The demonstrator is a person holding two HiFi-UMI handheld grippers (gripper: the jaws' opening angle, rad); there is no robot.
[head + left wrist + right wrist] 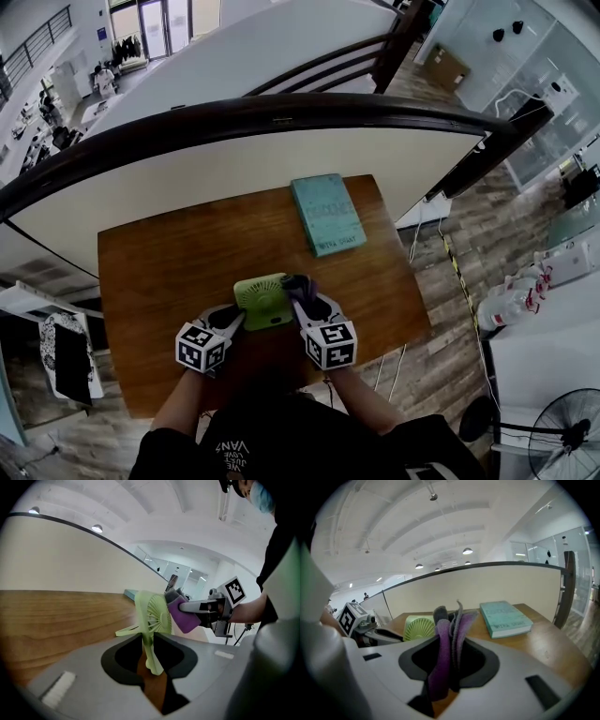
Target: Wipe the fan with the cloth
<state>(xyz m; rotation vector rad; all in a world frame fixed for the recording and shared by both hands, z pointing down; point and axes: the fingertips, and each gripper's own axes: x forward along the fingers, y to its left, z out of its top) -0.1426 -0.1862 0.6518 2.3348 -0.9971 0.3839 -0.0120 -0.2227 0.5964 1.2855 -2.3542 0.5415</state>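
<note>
At the near edge of the table point(159, 272), left to right: the left gripper point(149, 652) has its jaws narrowed onto the lower rim of the fan point(153, 613), gripping it edge-on. The green fan stands upright just ahead of the person, between both grippers, with a thin leg sticking out to its left. The right gripper point(446, 667) is clamped on the purple cloth point(450, 630), with folds poking up out of the jaws. The cloth's end looks pressed against the fan's grille face. The book point(326, 214) lies well apart, further back on the right, and is not involved. Risks, as I judge them: the left hold is on a thin rim only, so a hard push from the cloth could twist the fan out of the jaws or tip it. Loose folds could snag in the grille slats. The cloth may pull free if it drags.
</note>
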